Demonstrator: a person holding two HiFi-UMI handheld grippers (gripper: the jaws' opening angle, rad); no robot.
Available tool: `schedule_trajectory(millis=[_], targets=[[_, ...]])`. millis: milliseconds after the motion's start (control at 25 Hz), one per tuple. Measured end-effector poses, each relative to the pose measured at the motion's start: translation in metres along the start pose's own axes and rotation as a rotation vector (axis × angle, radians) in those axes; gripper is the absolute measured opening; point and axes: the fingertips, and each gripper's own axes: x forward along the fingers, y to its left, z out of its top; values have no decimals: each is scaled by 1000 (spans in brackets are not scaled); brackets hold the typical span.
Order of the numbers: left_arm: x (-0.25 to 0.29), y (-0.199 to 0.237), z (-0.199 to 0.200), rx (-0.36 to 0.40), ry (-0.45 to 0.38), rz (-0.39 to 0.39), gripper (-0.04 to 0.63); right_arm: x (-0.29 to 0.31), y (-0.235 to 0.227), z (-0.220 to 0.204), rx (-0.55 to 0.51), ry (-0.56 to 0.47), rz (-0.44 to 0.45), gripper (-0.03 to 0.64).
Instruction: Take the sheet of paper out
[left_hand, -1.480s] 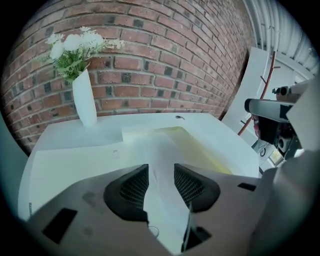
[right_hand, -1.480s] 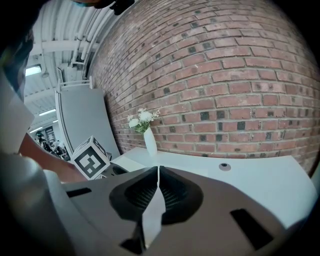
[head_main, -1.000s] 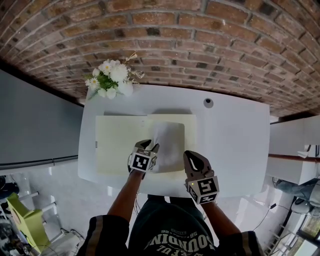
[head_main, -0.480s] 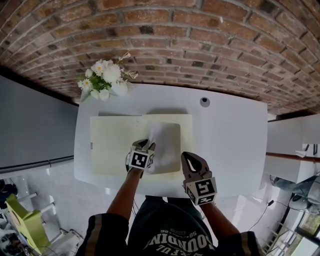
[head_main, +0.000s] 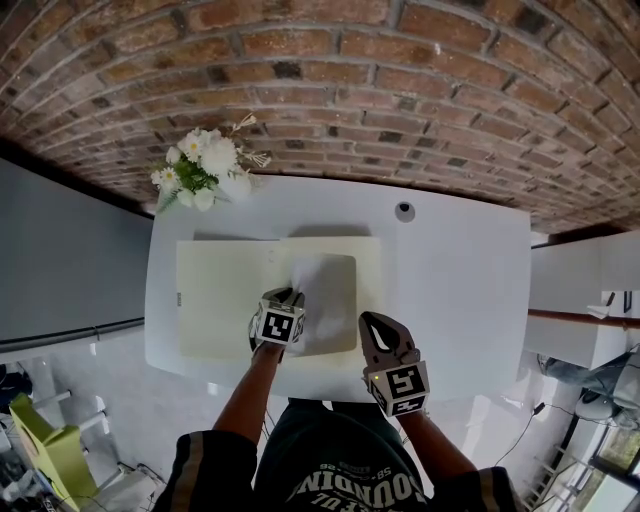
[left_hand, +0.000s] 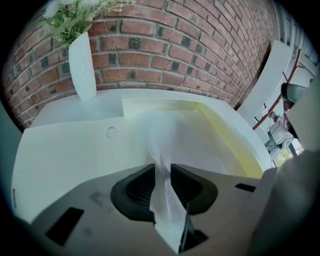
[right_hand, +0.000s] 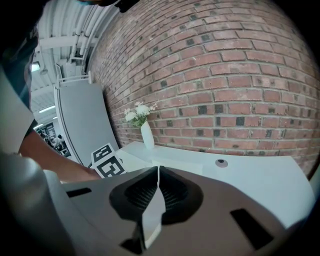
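An open cream folder (head_main: 225, 295) lies on the white table (head_main: 460, 290). A white sheet of paper (head_main: 330, 290) rests on its right half. My left gripper (head_main: 290, 297) points steeply down at the sheet's left edge. In the left gripper view that edge (left_hand: 165, 150) stands up, curled, between the jaws of the left gripper (left_hand: 162, 167). The jaws are closing, with a narrow gap still showing beside the paper. My right gripper (head_main: 372, 322) hovers near the folder's front right corner. The right gripper view shows the right gripper (right_hand: 158, 172) shut with nothing in it.
A white vase of flowers (head_main: 205, 165) stands at the table's back left corner, against the brick wall. A round cable hole (head_main: 404, 211) sits behind the folder. Bare table top stretches to the right of the folder. A grey panel (head_main: 60, 250) stands to the left.
The left gripper has sunk a little onto the paper's left edge, and that edge now curls up. The right gripper has hardly moved.
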Motion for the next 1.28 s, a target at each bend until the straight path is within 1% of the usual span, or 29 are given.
schedule_trajectory(millis=[120,360,600,840,1280], targets=[[0,5,0,-4,-13,18,64,0,-2,0,1,1,-5,71],[0,9,0,-51,-24,14,44,-1,-3,-1,6,2,-8,71],[-1,14,0,-152,-43,0,21,0,-1,-2,8,4,-3,71],[-6,16,1,-232,-60,-9,12,0,3,1,13,1,1,71],[-16,25,-5,-244,-67,5,11,0,15,3,2,-1,12,71]])
